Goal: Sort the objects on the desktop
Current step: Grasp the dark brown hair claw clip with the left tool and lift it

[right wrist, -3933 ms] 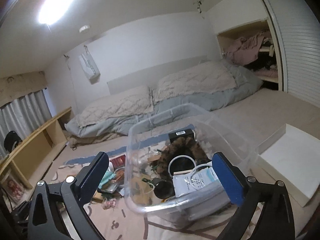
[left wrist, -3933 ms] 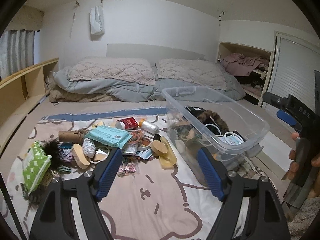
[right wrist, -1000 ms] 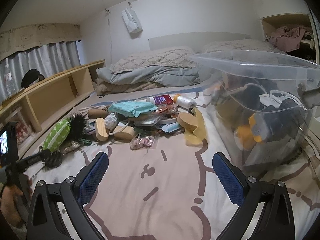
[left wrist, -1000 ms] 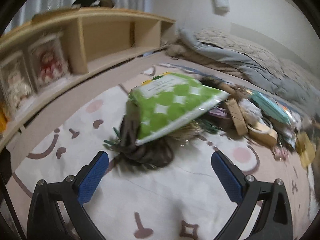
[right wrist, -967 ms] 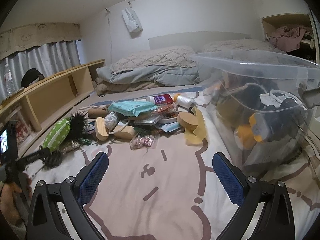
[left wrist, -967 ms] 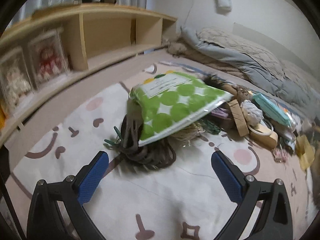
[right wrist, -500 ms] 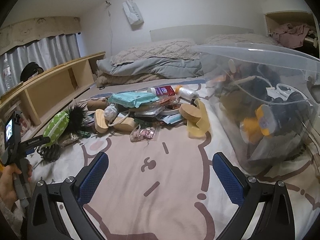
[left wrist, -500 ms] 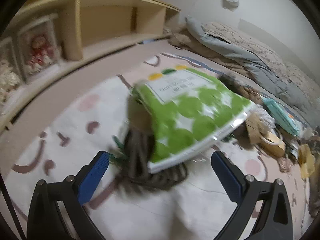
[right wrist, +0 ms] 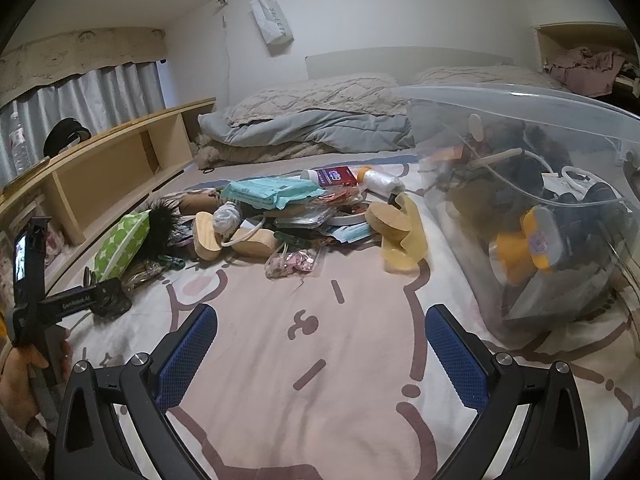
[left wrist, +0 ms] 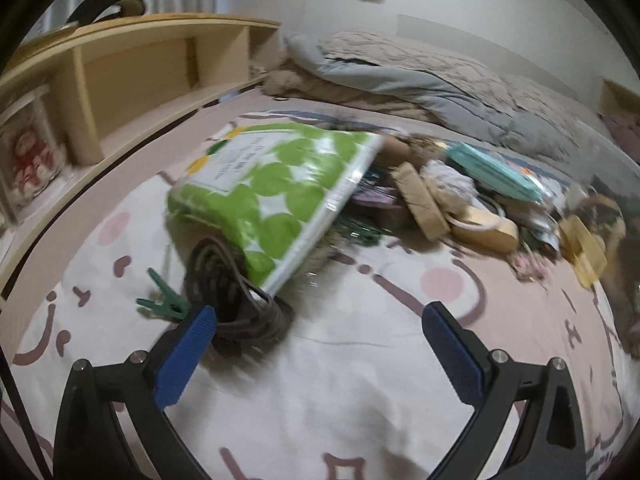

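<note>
Clutter lies in a loose pile on a pink cartoon-print blanket spread over the bed. Left gripper — jaws wide apart, holding nothing — sits low over the blanket at the near end of the pile. Its left blue pad is just beside a coil of dark cord; a green clothespin lies next to that coil. A green polka-dot pouch rests tilted, its lower edge on the cord. Beyond it lie wooden pieces and a teal tissue pack.

Right gripper — also spread wide and empty — is above bare blanket, well apart from the pile. A clear plastic bin stands to its right, holding cables and a yellow item. A hand holding the left gripper's handle shows at the left edge of the right wrist view.
</note>
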